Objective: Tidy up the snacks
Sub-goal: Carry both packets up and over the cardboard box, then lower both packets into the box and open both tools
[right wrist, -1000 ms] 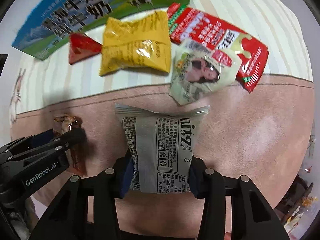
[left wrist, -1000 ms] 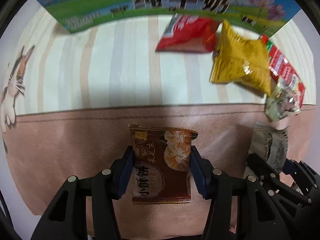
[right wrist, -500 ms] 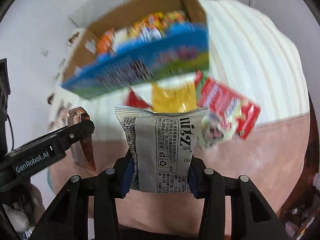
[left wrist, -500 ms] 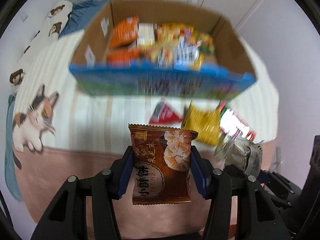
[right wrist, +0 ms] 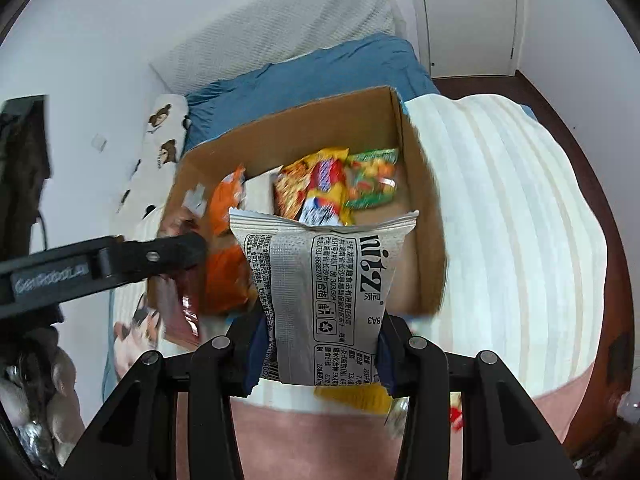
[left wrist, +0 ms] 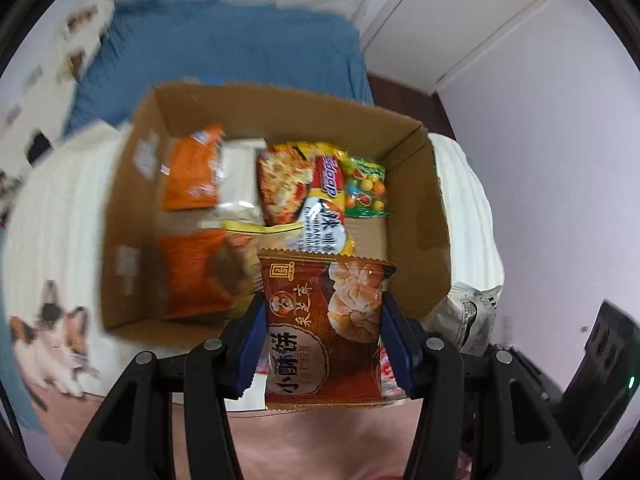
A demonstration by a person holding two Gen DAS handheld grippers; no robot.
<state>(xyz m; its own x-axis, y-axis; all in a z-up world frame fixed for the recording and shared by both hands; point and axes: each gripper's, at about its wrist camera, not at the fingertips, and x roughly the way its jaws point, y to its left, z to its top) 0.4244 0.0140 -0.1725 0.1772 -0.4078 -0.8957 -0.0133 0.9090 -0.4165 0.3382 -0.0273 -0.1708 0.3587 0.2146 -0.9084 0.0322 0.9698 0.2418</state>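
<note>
Left gripper (left wrist: 324,354) jaws closed on a brown pastry packet (left wrist: 324,328); packet sits upright between the blue pads, top edge sticking out past the tips, hanging over the near edge of the cardboard box (left wrist: 434,216). Box sits on a striped bed cover (right wrist: 512,240) and holds a mixed pile of snack bags (left wrist: 304,184), blurred. Right gripper (right wrist: 320,354) jaws clamped on a grey snack packet (right wrist: 320,292), print upside down, lower half between the pads, upper half above the box's front wall. Yellow bag (right wrist: 352,398) lies on the bed below the right gripper.

Snacks (left wrist: 320,184) in box (left wrist: 434,216) (on bed (right wrist: 520,220)) — crowded.
</note>
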